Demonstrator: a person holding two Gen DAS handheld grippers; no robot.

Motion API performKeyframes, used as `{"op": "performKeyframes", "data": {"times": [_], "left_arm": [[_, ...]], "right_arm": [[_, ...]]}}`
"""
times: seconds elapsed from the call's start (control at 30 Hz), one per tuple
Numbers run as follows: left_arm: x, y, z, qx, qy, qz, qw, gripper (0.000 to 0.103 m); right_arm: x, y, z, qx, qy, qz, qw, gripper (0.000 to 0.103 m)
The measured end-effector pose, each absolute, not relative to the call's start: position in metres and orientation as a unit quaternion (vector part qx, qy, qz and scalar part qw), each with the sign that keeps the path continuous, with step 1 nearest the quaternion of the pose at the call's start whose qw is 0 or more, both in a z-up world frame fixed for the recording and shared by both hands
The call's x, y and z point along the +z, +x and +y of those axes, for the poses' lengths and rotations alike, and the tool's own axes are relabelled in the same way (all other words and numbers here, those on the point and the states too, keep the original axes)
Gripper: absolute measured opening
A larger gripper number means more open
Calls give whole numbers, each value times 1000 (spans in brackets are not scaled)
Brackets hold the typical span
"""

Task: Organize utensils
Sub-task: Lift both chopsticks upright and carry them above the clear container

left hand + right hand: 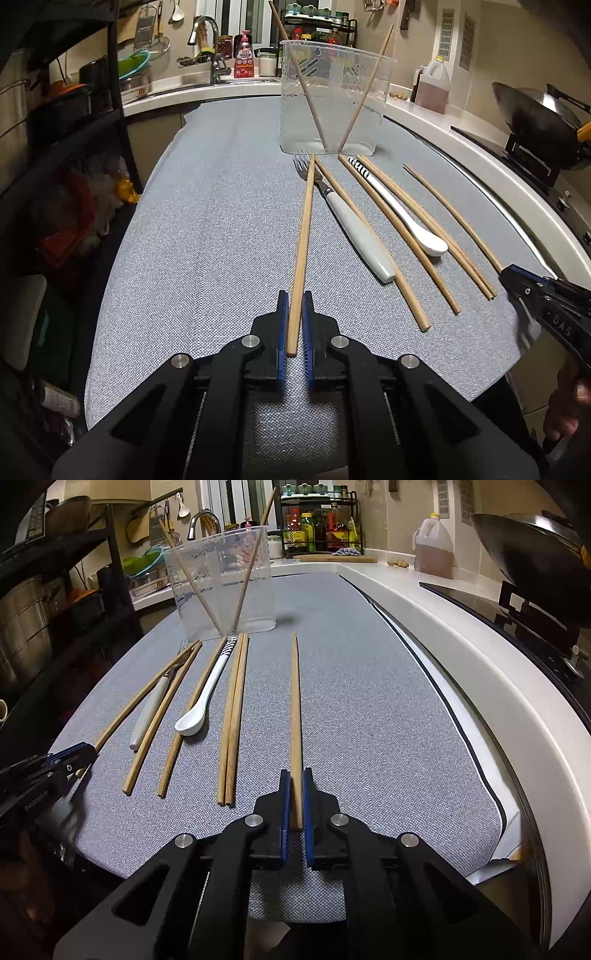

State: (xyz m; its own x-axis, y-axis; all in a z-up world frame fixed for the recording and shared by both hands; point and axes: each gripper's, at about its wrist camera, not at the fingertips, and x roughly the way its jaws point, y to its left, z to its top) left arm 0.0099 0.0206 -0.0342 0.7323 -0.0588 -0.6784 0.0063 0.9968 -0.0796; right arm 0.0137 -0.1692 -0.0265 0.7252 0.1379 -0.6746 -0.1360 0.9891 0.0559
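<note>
Chopsticks were the matter in hand, one lying between the jaws of each pair of tongs. Nearest, the left tongs (295,325) stood narrow about the near end of the left chopstick (303,243), the blue pads just beside the wood on either side; whether they pressed it could not be told. The right tongs (296,801) were likewise narrow about the right chopstick (295,716), its butt end between the pads, and appeared to touch it. Both sticks lay flat on the grey tabletop (207,236) with their long axes running straight away from the tongs, toward the container. Between the two, further utensils lay in roughly the same direction: a white-handled fork (354,229), a white spoon (406,218) with a striped handle, and several loose chopsticks (406,236). The left chopstick's far tip lay close against the fork's tines. Farthest, the clear container (332,99) stood upright at the far end of the tabletop, with two chopsticks already crossed inside it. In judgement, the left tongs were the nearer to the container's line, and each stick would need raising from flat to near upright, tip first, to clear the rim.
</note>
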Motion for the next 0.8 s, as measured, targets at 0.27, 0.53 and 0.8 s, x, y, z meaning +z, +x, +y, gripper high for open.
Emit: {"op": "performKeyframes", "data": {"times": [0.27, 0.53, 0.8], "left_arm": [[-10, -10, 18, -22, -16, 315, 949, 7], [18, -31, 19, -20, -9, 253, 967, 7], [33, -38, 15, -22, -7, 221, 975, 6]], "right_arm": [[7, -6, -173, 72, -6, 325, 943, 6], [39, -24, -176, 80, -18, 300, 950, 6], [59, -29, -183, 84, -11, 282, 956, 7]]}}
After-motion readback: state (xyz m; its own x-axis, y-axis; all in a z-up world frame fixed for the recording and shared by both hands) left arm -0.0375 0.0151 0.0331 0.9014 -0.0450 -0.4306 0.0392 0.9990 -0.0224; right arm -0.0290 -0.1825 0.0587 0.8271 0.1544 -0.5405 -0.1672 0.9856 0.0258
